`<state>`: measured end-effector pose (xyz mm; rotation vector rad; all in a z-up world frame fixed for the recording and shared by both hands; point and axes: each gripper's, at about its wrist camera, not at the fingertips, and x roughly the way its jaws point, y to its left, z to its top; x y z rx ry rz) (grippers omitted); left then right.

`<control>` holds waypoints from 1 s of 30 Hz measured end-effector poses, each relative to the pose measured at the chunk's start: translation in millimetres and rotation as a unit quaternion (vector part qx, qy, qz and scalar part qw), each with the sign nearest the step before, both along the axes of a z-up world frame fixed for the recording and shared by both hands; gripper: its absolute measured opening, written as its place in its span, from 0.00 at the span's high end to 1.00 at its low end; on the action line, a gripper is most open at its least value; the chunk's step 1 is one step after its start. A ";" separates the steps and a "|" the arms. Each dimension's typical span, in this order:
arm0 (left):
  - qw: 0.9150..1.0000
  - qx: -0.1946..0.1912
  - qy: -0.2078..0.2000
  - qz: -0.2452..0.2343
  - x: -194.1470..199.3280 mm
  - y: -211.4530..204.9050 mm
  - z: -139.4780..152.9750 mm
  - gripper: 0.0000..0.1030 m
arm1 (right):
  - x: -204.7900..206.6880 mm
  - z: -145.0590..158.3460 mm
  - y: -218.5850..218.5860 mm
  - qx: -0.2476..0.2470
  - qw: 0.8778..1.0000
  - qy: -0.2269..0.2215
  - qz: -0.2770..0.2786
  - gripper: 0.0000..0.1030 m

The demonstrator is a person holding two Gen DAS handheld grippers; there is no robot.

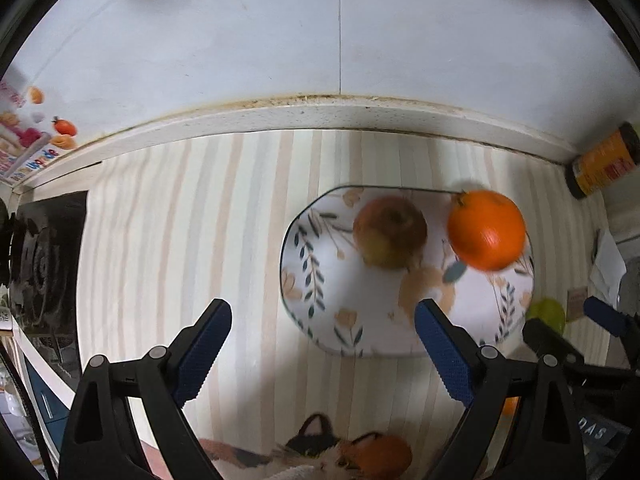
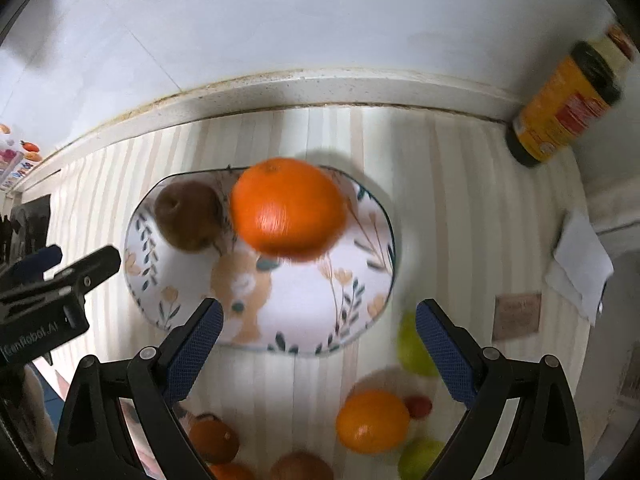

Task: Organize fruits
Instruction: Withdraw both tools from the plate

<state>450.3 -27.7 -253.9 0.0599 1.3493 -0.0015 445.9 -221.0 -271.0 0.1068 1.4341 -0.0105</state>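
From the left wrist camera, the left gripper (image 1: 322, 350) stands wide open with nothing between its blue-padded fingers, over a pale striped mat (image 1: 180, 240). Ahead of it and a little to its right lies a flower-patterned plate (image 1: 316, 300). A reddish-green apple (image 1: 390, 232) rests on the far part of the plate, ahead of the right finger. Just to the right of the apple is a big orange (image 1: 486, 230), blurred, over the plate's right edge; whether it touches the plate cannot be told. Further right, beside the plate, a green fruit (image 1: 548, 312) shows partly, and the tips of the right gripper (image 1: 572, 320) reach in from that side. Far ahead on the right a yellow jar (image 1: 604, 160) stands by the wall. To the left of the gripper is a black stove (image 1: 40, 256).

From the right wrist camera, the right gripper (image 2: 320, 344) is also spread wide and holds nothing. The plate (image 2: 304, 300) lies straight ahead, its near rim between the fingertips. The big orange (image 2: 288, 210) appears blurred over the plate's far half, with the apple (image 2: 188, 216) just beside it on the left. Near the right finger sits a green fruit (image 2: 412, 348) on the mat (image 2: 460, 200). Below, close to the camera, are another orange (image 2: 372, 420), a small red fruit (image 2: 418, 406), a second green fruit (image 2: 420, 458) and some brown fruits (image 2: 214, 442). The left gripper (image 2: 72, 264) enters from the left. The yellow jar (image 2: 564, 108) stands far ahead on the right, and a white paper (image 2: 580, 264) lies off to the right.
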 end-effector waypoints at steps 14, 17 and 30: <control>0.998 -0.020 -0.050 -0.023 -91.3 4.1 77.1 0.09 | -91.4 92.8 8.8 -0.017 0.996 -0.089 -0.006 0.04; 0.997 -0.027 -0.065 -0.027 -107.8 3.3 93.0 0.09 | -108.3 112.1 9.7 -0.020 0.994 -0.106 -0.006 0.04; 0.993 -0.041 -0.104 -0.034 -146.6 3.6 132.1 0.09 | -155.1 165.6 10.8 -0.011 0.989 -0.150 -0.009 0.04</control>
